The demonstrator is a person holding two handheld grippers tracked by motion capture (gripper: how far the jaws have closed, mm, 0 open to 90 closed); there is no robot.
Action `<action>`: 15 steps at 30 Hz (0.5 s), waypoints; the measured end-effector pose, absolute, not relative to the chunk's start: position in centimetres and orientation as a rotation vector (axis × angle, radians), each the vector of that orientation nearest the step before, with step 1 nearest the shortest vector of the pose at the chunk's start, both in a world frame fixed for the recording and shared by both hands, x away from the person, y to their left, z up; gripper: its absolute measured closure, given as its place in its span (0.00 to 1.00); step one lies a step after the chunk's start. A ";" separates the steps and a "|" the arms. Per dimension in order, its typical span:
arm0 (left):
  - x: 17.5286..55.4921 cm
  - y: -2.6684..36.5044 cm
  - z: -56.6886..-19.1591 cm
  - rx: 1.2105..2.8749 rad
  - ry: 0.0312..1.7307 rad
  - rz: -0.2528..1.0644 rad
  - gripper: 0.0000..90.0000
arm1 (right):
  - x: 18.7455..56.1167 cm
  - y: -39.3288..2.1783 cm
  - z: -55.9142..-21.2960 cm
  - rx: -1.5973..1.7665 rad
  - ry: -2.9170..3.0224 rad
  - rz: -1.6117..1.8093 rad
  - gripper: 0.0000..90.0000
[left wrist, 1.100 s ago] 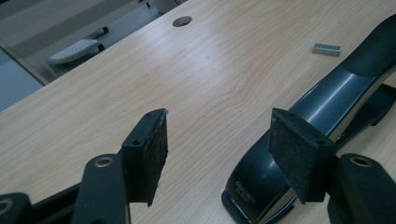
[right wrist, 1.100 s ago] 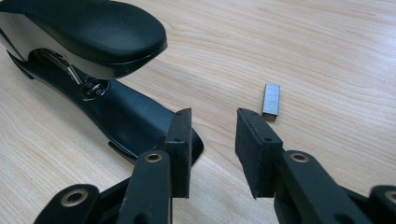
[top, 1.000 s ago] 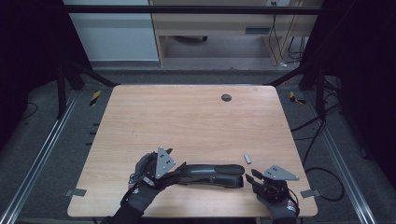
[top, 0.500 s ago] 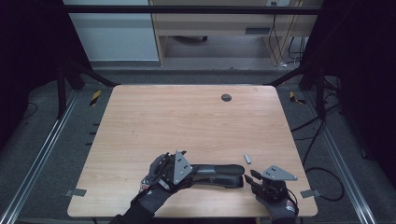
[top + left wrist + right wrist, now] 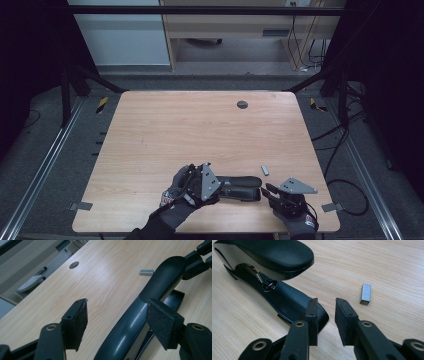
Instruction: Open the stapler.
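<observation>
A black stapler [image 5: 243,186] lies near the table's front edge, its top arm [image 5: 267,255] raised off the base [image 5: 287,300]. My left gripper [image 5: 223,189] is open astride the stapler's rear [image 5: 130,325]. Its jaws have just been opening, and the left pad [image 5: 78,322] stands clear of the stapler. My right gripper [image 5: 265,192] sits at the base's front tip. Its jaws have just been closing and stand open by a narrow gap [image 5: 325,317] with nothing between them. A small grey block of staples [image 5: 265,170] [image 5: 365,294] lies on the wood just beyond the stapler's front.
The wooden table [image 5: 175,135] has a round cable hole [image 5: 242,104] near its far edge. The front edge runs close under both hands. Metal rails and cables lie on the floor at both sides.
My left hand has slid to the right along the stapler, covering more of its rear. The right hand has stayed where it was.
</observation>
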State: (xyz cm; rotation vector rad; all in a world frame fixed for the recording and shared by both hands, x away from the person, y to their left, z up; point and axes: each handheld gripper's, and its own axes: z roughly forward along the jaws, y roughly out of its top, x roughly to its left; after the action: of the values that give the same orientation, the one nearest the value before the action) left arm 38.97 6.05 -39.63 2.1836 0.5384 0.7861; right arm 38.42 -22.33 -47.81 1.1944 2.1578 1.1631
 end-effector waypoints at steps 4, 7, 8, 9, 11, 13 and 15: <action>39.0 5.5 -39.7 2.200 0.527 0.791 0.36 | 38.5 -22.4 -47.8 1.182 2.156 1.164 0.84; 38.9 5.1 -39.9 2.206 0.521 0.796 0.36 | 38.4 -22.3 -47.8 1.185 2.159 1.166 0.86; 38.9 5.0 -39.9 2.210 0.518 0.793 0.36 | 38.4 -22.3 -47.8 1.183 2.157 1.166 0.87; 38.9 4.9 -39.9 2.217 0.512 0.796 0.36 | 38.5 -22.3 -47.9 1.174 2.156 1.171 0.87; 38.9 4.7 -40.0 2.223 0.509 0.798 0.35 | 38.4 -22.3 -47.9 1.171 2.155 1.174 0.89; 38.9 4.4 -40.2 2.233 0.499 0.807 0.35 | 38.4 -22.4 -47.9 1.162 2.156 1.176 0.89; 38.8 4.1 -40.3 2.242 0.492 0.812 0.34 | 38.4 -22.3 -47.9 1.168 2.159 1.177 0.90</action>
State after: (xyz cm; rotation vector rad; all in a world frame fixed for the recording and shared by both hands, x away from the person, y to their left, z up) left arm 38.85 4.13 -40.33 2.2424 0.4918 0.8125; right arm 38.38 -22.32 -47.86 1.1680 2.1592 1.1769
